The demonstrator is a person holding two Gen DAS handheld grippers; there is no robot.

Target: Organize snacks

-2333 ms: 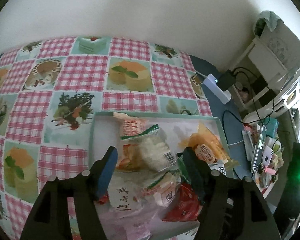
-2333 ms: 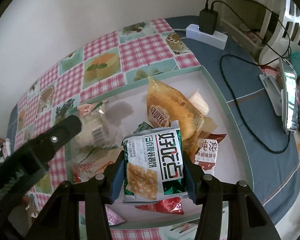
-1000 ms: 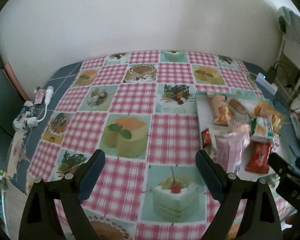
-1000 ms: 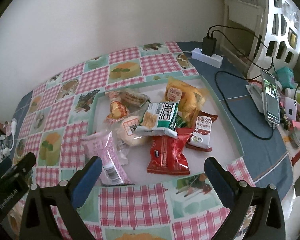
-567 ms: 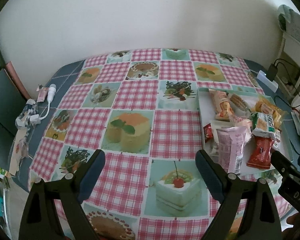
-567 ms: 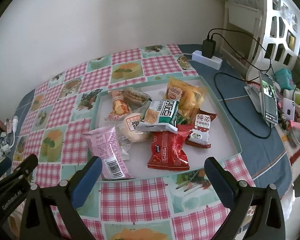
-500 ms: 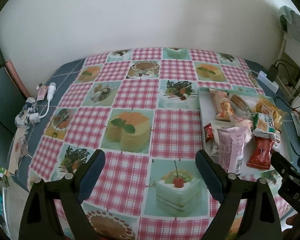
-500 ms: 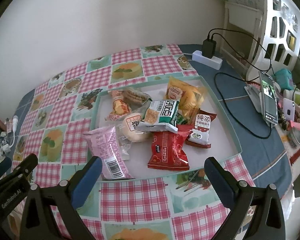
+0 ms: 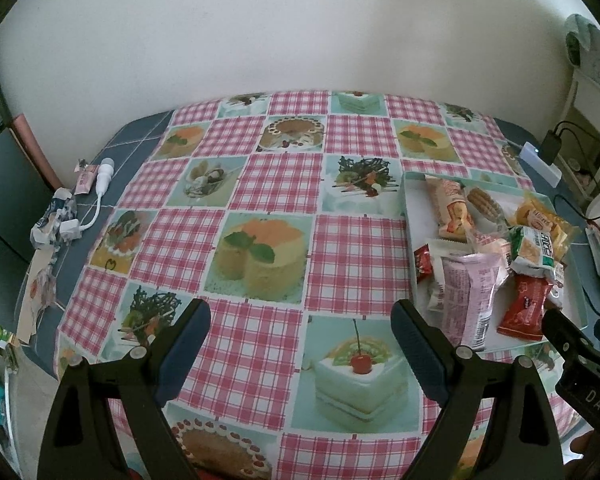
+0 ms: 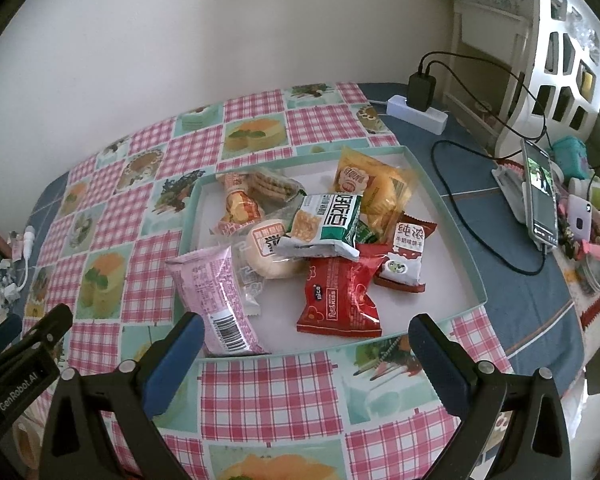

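A shallow mint-rimmed tray [image 10: 452, 216] on the checked tablecloth holds several snack packets in a loose pile. Among them are a pink packet [image 10: 214, 296], a red packet [image 10: 336, 300], a green-and-white cracker packet [image 10: 326, 226] and an orange bag [image 10: 370, 184]. My right gripper [image 10: 304, 344] hangs open above the tray's near edge with nothing between its fingers. My left gripper [image 9: 300, 326] is open over bare tablecloth, left of the tray [image 9: 410, 200]. The pink packet [image 9: 470, 296] lies just right of its right finger.
A white power strip [image 10: 416, 114] with a black charger and trailing cables lies behind the tray. A phone on a stand [image 10: 540, 192] and small clutter stand at the right. A white plug and wrappers [image 9: 72, 216] lie at the table's left edge.
Since the oldest frames both grippers have let go of packets and pulled back from the tray. Over the last second the views hardly shift.
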